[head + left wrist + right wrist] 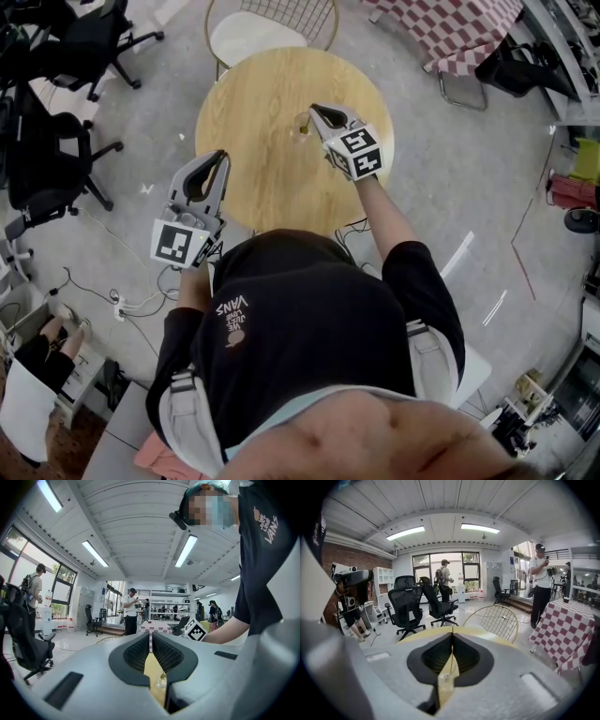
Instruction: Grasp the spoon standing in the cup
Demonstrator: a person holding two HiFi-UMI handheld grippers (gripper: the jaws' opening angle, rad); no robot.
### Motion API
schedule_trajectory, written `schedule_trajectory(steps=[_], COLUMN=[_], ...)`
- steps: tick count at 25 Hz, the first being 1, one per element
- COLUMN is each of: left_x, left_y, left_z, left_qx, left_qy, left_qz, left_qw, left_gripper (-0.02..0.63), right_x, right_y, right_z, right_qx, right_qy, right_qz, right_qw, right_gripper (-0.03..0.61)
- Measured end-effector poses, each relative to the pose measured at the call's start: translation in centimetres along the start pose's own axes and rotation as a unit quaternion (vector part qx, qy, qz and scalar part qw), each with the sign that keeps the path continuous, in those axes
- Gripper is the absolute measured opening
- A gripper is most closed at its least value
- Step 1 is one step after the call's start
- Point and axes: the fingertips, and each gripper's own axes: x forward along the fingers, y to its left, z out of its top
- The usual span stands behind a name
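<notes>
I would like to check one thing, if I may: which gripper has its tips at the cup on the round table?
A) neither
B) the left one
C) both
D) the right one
D: the right gripper is at the cup on the table, shut on the spoon; the left gripper, shut and empty, is apart from the cup.

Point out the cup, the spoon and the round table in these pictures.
cup (444, 680): right gripper view, on its clear side wall.
spoon (451, 663): right gripper view, midway along its thin handle.
table (262, 178): head view, on the bare wooden top.
</notes>
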Motion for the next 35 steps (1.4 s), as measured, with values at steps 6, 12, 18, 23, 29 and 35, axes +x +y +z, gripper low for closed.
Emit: schedule_trajectory(steps=[6, 12, 18, 23, 29, 35], left_x=[-0.5, -0.9, -1.5, -2.1, -2.6, -3.2], left_y=[-0.1, -0.3, -0.2, 0.0, -0.4, -0.9], left_z=[0.0, 0.3, 0.5, 0.5, 0.5, 0.8], left_qx=[0.002, 0.005, 0.004, 0.004, 0.004, 0.002], left_qy=[-0.001, -0.006, -0.009, -0.012, -0.015, -0.017], left_qz=[-0.007, -0.014, -0.019, -0.023, -0.028, -0.035], left_qw=[1.0000, 0.9999, 0.9998, 0.9996, 0.9995, 0.9992], left_gripper=[0.023, 0.023, 0.023, 0.023, 0.023, 0.023], right_x=[-0.8, -1.4, -2.0, -2.3, -3.5, -4.6], right_y=[0.5, 0.7, 1.3, 1.8, 2.1, 2.4], right_z=[1.1, 1.8, 2.8, 3.3, 3.9, 4.1], right_qx=[-0.002, -0.006, -0.009, -0.009, -0.008, -0.003], right_qy=[-0.014, -0.024, -0.032, -0.040, -0.051, -0.060], right_qz=[-0.008, -0.018, -0.025, -0.033, -0.043, -0.058], right_qw=[1.000, 1.000, 0.999, 0.999, 0.998, 0.996], right_gripper=[0.002, 0.002, 0.002, 0.002, 0.002, 0.002])
